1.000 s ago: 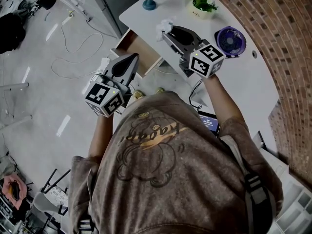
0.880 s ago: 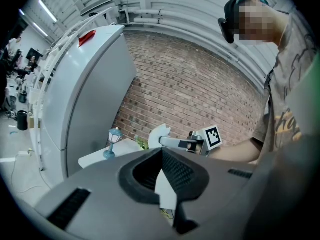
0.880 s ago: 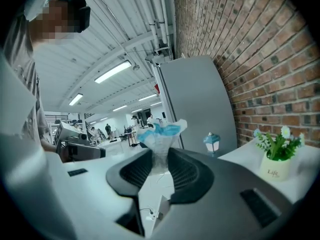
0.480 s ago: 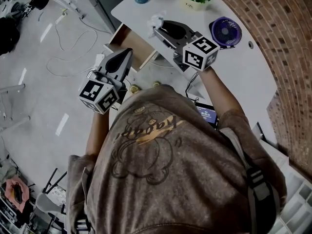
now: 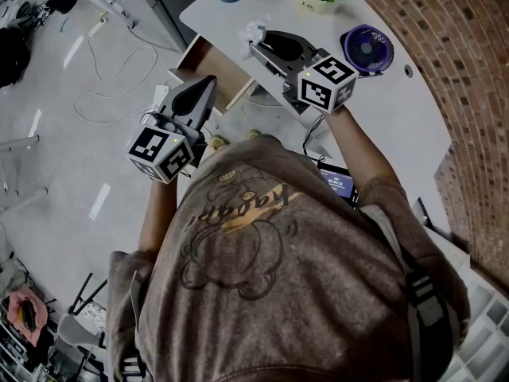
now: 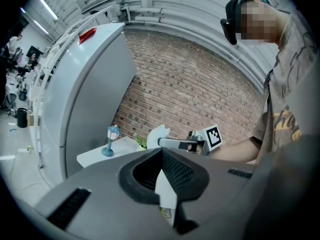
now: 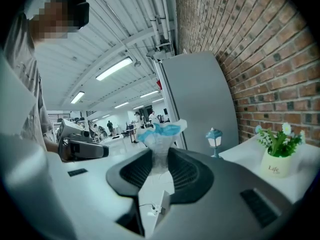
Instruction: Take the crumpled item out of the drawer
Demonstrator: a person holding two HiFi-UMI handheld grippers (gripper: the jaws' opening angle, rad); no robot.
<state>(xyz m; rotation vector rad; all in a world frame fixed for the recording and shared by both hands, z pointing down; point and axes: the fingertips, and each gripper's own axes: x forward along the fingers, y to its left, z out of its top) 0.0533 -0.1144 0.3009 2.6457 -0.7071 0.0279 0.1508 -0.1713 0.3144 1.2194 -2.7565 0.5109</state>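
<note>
White-and-blue crumpled wad (image 7: 159,134) sits pinched between my right gripper's (image 7: 160,159) pads. In the head view it is at upper centre, above the table (image 5: 398,126) edge, just right of the open drawer (image 5: 203,60). My left gripper (image 6: 161,153) has its jaws together on nothing, at the drawer's lower edge. Beyond the wad I see a lamp (image 7: 214,140) and plant (image 7: 276,156); a purple fan (image 5: 367,50) stands further right.

The crumpled item (image 7: 159,145) is white with a blue top. The counter (image 5: 402,110) is white. The fan (image 5: 367,50) is purple. The little lamp (image 7: 214,139) is blue. The wall (image 5: 453,70) is red brick. The shirt (image 5: 278,285) is brown.
</note>
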